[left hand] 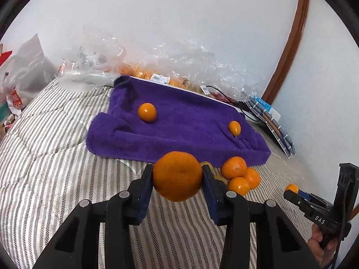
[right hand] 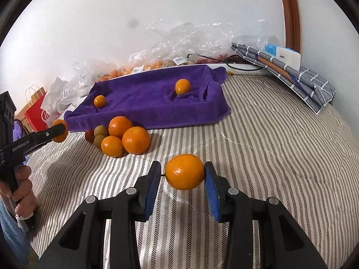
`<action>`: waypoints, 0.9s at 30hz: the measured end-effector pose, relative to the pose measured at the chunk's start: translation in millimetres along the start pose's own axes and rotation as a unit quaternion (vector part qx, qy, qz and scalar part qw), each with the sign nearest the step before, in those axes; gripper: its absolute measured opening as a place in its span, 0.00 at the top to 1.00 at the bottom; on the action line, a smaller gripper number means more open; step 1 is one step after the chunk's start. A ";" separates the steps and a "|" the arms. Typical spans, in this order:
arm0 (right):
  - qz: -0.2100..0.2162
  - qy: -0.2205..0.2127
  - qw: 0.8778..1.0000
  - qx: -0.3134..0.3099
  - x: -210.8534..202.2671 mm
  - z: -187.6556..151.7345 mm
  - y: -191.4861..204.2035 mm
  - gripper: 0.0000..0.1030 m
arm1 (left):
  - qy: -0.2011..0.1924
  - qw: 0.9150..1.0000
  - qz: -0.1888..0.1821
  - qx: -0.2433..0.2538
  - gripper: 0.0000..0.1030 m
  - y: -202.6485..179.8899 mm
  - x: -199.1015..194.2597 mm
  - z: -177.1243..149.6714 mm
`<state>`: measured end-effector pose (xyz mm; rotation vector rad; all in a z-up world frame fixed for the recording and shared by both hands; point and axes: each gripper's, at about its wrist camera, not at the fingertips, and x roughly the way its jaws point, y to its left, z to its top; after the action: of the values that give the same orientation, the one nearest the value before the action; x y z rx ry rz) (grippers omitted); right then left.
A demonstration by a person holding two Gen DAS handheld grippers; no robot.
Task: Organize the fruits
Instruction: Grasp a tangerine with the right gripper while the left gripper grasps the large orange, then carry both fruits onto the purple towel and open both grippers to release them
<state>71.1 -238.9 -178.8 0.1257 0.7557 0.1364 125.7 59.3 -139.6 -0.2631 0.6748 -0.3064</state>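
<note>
Left gripper clenched on a big orange, lifted above the striped bed, in front of the purple towel. Right gripper grasping a small orange, also in front of the towel. Fruit pile on the bed at the towel's near edge. Two small fruits on the towel, one left, one right. Plastic bags behind the towel, against the wall.
</note>
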 end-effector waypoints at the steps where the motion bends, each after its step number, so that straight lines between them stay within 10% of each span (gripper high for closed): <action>1: -0.001 0.001 1.000 0.002 0.3 0.1 -0.4 0.62 | -0.003 1.000 0.002 -0.001 0.61 0.7 -1.0 0.5; 27: -0.025 -0.060 0.998 -0.009 -16.1 81.6 10.6 0.62 | -0.057 0.997 0.032 -0.036 0.61 21.1 -49.1 24.4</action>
<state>115.0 -236.4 -107.4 0.0977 0.6380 0.0880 109.3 99.8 -100.4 -0.3251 0.5820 -0.2052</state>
